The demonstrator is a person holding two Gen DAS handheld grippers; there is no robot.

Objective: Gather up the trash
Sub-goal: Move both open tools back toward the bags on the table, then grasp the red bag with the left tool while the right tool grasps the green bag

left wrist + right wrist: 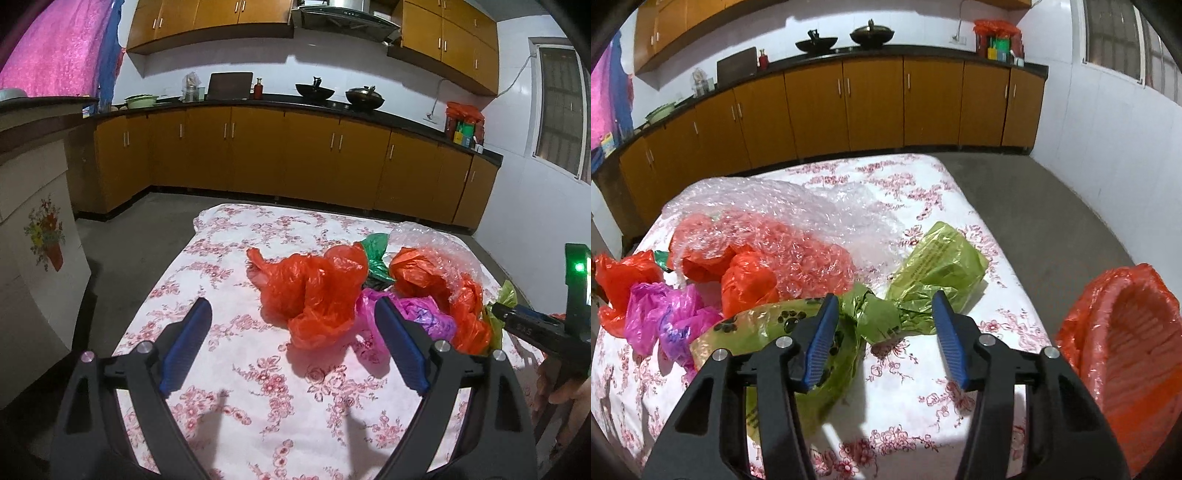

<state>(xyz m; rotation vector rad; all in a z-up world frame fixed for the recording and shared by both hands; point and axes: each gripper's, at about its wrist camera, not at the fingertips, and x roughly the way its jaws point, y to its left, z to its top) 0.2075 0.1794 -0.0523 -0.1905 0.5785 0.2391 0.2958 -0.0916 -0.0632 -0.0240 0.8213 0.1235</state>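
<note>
Left tongs [293, 314] wide apart, nothing between the pads, over the floral cloth [229, 258] on the counter. Left pad [186, 347] over bare cloth. Ahead, between the tips: red bag [314, 291], crumpled. Right pad [397, 347] covers part of the pink bag [428, 314]. Beyond that, a green scrap [375, 254] mostly buried, a second red bag [424, 277] under bubble wrap [443, 251]. Far right of the left wrist view: the right tongs' body cut off by the frame edge, fingers of a hand [557, 391] barely visible.

Right tongs [884, 317] about half apart, no earlier view to compare; the knotted middle of the lime bag [875, 314] sits between the tips, pads not pressing it. Left pad [820, 339] hides part of the paw-print end. Left of the tongs: pink bag, red bags, bubble wrap over them. Right of the tongs: red-lined bin [1126, 350], cut off by the lens rim, inside hard to make out.
</note>
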